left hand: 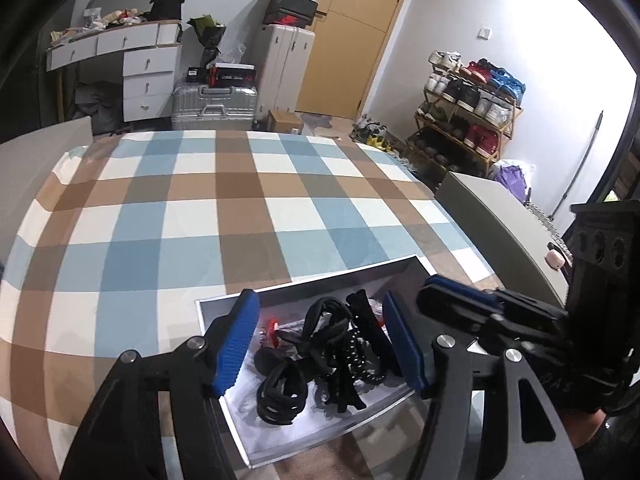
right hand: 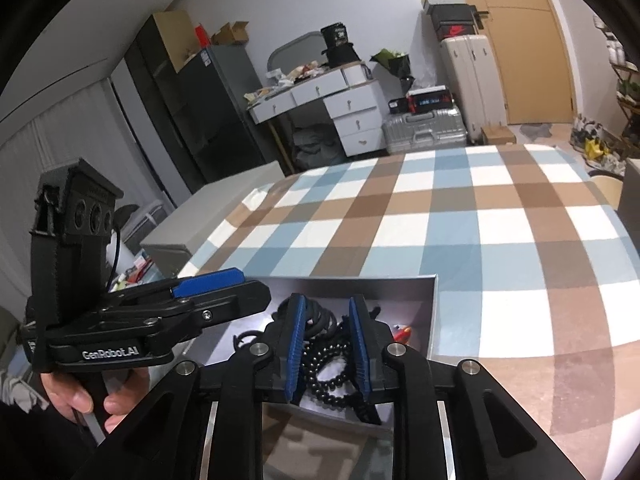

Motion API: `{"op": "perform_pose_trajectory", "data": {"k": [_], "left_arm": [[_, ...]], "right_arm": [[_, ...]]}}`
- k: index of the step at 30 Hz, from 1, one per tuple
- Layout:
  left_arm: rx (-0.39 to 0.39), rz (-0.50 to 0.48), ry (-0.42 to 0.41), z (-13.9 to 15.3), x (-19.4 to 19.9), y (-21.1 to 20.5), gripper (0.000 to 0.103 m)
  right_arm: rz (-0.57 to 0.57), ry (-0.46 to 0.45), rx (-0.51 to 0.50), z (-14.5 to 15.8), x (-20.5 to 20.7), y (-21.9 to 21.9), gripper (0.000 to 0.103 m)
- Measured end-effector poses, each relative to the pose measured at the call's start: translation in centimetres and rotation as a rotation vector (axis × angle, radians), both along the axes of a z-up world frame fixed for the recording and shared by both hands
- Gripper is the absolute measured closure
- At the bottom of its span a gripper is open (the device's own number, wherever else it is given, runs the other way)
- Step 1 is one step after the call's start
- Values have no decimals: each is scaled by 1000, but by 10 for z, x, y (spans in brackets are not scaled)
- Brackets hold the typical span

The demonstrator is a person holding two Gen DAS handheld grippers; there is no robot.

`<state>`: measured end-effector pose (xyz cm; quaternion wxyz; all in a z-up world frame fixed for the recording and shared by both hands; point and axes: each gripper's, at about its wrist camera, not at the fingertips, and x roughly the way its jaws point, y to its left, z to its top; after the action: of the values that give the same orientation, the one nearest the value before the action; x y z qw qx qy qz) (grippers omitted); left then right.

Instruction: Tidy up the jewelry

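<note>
On the side of the left gripper (right hand: pixel 212 292), at about 9 o'clock in the right wrist view, white letters read "GenRobot.AI". A red swoosh logo stands on a dark shoe box (right hand: pixel 454 26) at about 1 o'clock, on top of a suitcase. Other prints are too small to read.

A: What pose does the left gripper (left hand: pixel 320 338) take?
B: Its blue-padded fingers (left hand: pixel 236 344) stand wide apart, angled downward. A bare hand (right hand: pixel 80 394) grips its handle.

A: And the right gripper (right hand: pixel 326 346)?
B: Its blue pads (right hand: pixel 295 344) stand parallel with a narrower gap between them. In the left wrist view it reaches in from the right, level.
</note>
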<state>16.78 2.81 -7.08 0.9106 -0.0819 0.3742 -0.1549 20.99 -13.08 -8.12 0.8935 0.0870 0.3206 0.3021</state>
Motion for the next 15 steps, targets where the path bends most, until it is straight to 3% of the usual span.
{"op": "perform_pose_trajectory", "data": {"k": [6,11,13,15], "left_arm": [[20,15,-26,5,-6,0,44],[50,65,-82,14,-15,3,30],[50,85,-120,21,-21,6,25],[50,120,-175,28,-28,8,22]], "right_arm": [[-13,-39,6,11,-9,-2,61],[-13,-80,9,21,-20,0,49],[-18,-105,10,27,-26,0,39],[-20,-134,23,33,-32,-2,38]]}}
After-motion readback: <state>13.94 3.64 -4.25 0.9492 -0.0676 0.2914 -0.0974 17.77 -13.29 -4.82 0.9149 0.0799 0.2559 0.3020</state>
